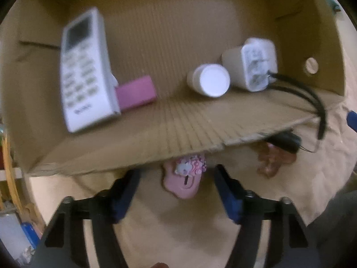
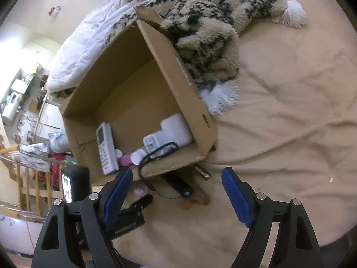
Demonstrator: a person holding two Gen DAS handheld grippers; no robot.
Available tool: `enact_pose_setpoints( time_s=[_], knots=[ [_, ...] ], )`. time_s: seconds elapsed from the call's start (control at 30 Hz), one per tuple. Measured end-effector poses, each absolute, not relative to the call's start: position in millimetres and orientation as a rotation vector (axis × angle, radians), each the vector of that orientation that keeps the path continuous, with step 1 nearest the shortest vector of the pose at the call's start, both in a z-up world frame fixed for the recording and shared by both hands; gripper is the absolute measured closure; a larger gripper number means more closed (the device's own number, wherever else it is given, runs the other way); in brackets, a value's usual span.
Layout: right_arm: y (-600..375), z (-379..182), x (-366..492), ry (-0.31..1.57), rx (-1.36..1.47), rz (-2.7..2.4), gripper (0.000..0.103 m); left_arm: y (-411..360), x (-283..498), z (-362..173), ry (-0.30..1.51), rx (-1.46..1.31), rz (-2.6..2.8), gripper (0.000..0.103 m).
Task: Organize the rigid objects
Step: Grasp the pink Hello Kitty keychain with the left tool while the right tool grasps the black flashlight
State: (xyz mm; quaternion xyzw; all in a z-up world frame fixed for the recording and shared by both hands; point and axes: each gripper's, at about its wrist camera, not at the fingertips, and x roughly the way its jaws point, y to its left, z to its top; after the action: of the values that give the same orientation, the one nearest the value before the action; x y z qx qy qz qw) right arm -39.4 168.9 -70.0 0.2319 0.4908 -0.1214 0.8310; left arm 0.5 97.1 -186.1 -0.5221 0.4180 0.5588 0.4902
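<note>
Cardboard everywhere in the left wrist view: the open brown corrugated cardboard box (image 1: pixel 169 120) fills most of it, sitting on a beige bedsheet (image 2: pixel 279 134). The left gripper (image 1: pixel 177 178) points pretty much straight down at the sheet just outside the box's near wall, and its blue-padded jaws sit partly spread with a small pink padlock-shaped trinket with flower decorations (image 1: pixel 186 178) between them. The pads aren't touching it, gaps on both sides, so it's just lying there on the sheet, top end tucked under the box edge.

Inside the box: a white remote control with grey buttons (image 1: pixel 86 71) leaning on the left wall, a pink rectangular block (image 1: pixel 136 92) beside it, a small white round-capped jar (image 1: pixel 209 79), and a white power adapter (image 1: pixel 256 64) whose black cable (image 1: pixel 312 102) trails over the wall.

The right gripper (image 2: pixel 176 196) tilts downward over bare sheet near the box corner, jaws spread wide, nothing in them. A fuzzy tan-and-black blanket with white pompoms (image 2: pixel 209 29) sits behind the box.
</note>
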Motion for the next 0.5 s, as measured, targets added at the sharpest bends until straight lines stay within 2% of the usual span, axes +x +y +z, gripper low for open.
enact_pose_setpoints(
  time_s=[0.07, 0.1, 0.27, 0.3, 0.37, 0.5],
  knots=[
    [167, -73, -41, 1.048, 0.492, -0.279, 0.015, 98, -1, -189, 1.013, -1.259, 1.371, 0.055],
    [166, -75, -42, 1.057, 0.485, -0.289, 0.015, 98, -1, -188, 1.005, -1.245, 1.370, 0.067],
    [158, -88, -43, 1.097, 0.497, -0.327, 0.016, 95, -6, -177, 0.986, -1.251, 1.381, 0.067],
    [159, -91, -42, 1.105, 0.492, -0.328, 0.022, 92, -8, -172, 0.983, -1.254, 1.387, 0.067],
    [166, -96, -37, 1.129, 0.464, -0.323, 0.025, 85, -9, -158, 0.963, -1.243, 1.385, 0.067],
    [192, -115, -23, 1.188, 0.394, -0.331, 0.025, 58, -20, -119, 0.936, -1.149, 1.439, 0.066]
  ],
)
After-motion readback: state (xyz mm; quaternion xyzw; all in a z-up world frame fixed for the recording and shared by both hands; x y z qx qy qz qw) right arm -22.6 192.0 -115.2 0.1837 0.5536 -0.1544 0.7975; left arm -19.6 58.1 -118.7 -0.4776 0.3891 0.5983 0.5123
